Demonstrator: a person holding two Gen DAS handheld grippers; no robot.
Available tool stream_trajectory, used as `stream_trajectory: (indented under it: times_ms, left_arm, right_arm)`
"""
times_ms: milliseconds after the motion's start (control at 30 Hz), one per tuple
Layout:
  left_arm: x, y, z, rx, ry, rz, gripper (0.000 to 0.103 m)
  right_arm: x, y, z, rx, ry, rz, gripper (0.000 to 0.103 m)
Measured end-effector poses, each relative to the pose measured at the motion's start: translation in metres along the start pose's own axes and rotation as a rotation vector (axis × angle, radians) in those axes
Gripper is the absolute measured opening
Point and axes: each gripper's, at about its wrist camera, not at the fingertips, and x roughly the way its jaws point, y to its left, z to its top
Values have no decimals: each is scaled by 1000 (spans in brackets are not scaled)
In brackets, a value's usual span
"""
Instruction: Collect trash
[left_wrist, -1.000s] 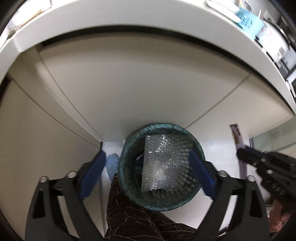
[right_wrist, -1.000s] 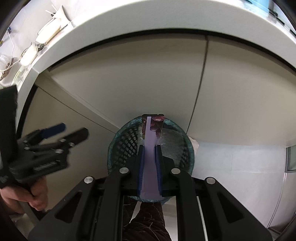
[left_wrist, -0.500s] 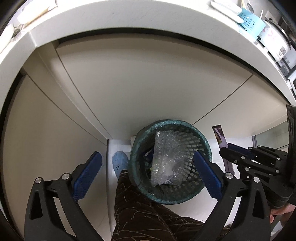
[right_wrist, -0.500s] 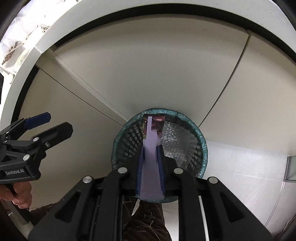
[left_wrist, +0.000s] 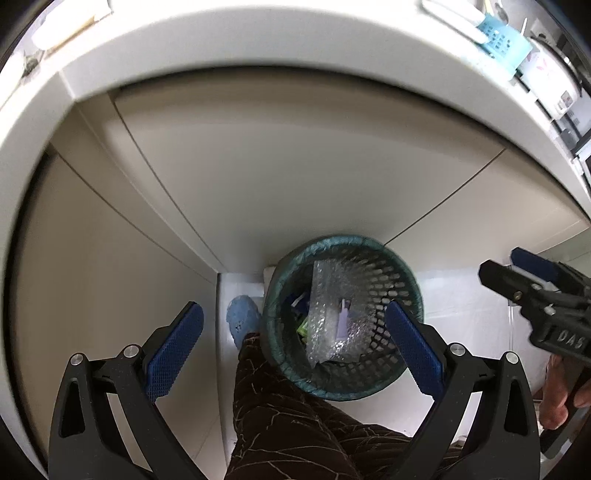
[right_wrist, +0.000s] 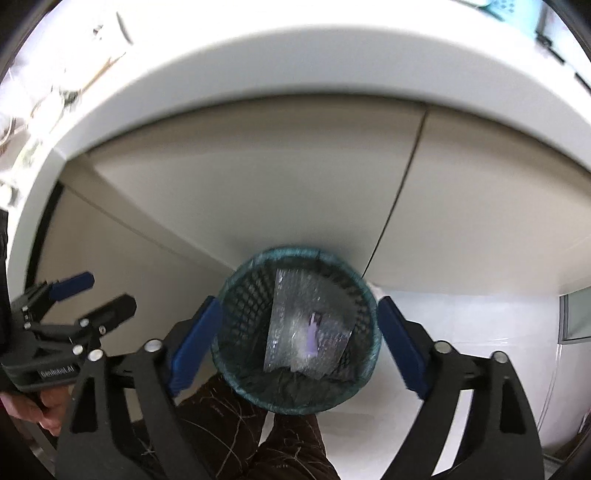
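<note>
A teal mesh waste basket (left_wrist: 280, 269) stands on the floor against the cabinet. Inside it a sheet of bubble wrap (left_wrist: 328, 291) leans, and a thin purple strip (left_wrist: 342, 321) lies loose on the wrap. My left gripper (left_wrist: 291, 308) hangs open above the basket with nothing between its blue pads. My right gripper (right_wrist: 298, 302) is over the same basket (right_wrist: 236, 273). Its jaws are opening, wide apart, with nothing between them. The purple strip (right_wrist: 313, 332) rests on the bubble wrap (right_wrist: 295, 295) below. Each gripper shows in the other's view: right gripper (left_wrist: 500, 264), left gripper (right_wrist: 109, 291).
Beige cabinet doors (left_wrist: 295, 166) rise behind the basket under a white counter edge (left_wrist: 258, 40). A light blue tray (left_wrist: 502, 37) sits on the counter at the right. A leg in brown patterned trousers (left_wrist: 295, 424) and a blue shoe (left_wrist: 242, 319) stand beside the basket.
The right gripper's jaws went from shut on the purple strip to wide apart, and the strip dropped into the basket. The right gripper also rose a little.
</note>
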Motion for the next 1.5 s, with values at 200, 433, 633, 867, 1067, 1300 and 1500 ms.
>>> stream_trajectory:
  times_ms: [200,433,633,867,1067,1300,1500]
  left_arm:
    - [-48,-7,21,-30,-44,7,97]
    - [-128,-13,48,-68,-88,-24,97]
    - [-185,-20,60,-64,-113,10,97]
    - [-221,-32,56,-42,-115,7,97]
    - [-232,-39,49,-30,-137,36,97]
    - [-228,-40,47,-25,-120,25,97]
    - [-227,-42,44,-9,-117,19,97]
  right_arm:
    - [-58,-8,23,39,-57,-61,95]
    - [-142,-5,43,41,-131,-129,95]
    - [-205,3,46,28,-168,-130,95]
    - [-247,15,36,30,-164,-127,95]
    - [-249,20,30,35,-154,-134,95]
    - [-246,18,29,52,-144,-141,95]
    - [-244,20,28,47,-138,-138,95]
